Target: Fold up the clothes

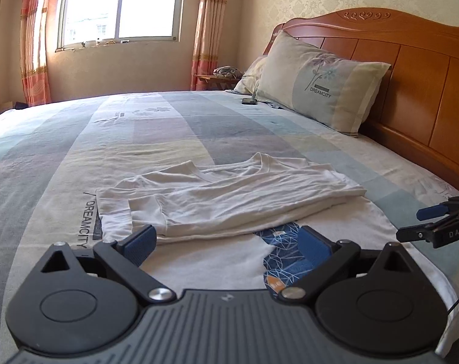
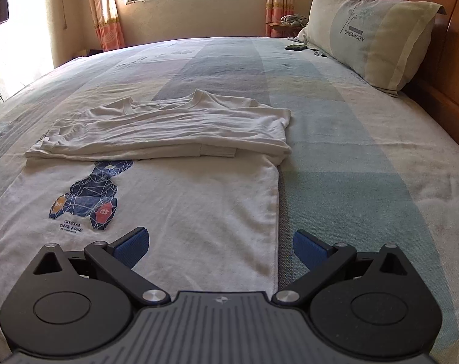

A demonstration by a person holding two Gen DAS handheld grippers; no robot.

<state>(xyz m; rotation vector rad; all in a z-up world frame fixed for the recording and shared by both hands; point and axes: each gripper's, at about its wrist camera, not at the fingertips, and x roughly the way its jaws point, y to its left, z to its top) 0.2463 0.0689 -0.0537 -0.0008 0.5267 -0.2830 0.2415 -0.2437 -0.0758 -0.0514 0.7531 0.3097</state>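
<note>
Jaws spread wide and gripping nothing, the left gripper point(image 1: 226, 244) hangs low over a white cotton T-shirt with a blue geometric print point(image 1: 229, 200) lying on a striped pastel bedsheet point(image 1: 168, 133), near the bed's near edge. The right gripper point(image 2: 219, 245), jaws equally spread and empty, straddles the shirt's right side edge. The garment's upper part lies folded back in layers across its middle, sleeves tucked in, covering the top of the print. Only the right wrist view shows the lower print with its small lettering; the left view hides most of it behind the gripper body, but catches the right gripper at its right margin, cut off. Farther back, a small dark phone-like object point(image 2: 295, 47) lies beside a pale "DREAMCITY" pillow point(image 1: 320, 86) propped against the orange wooden headboard point(image 1: 411, 60). Beyond, a sunlit window point(image 1: 120, 6) glares between orange-striped curtains point(image 1: 206, 27).
</note>
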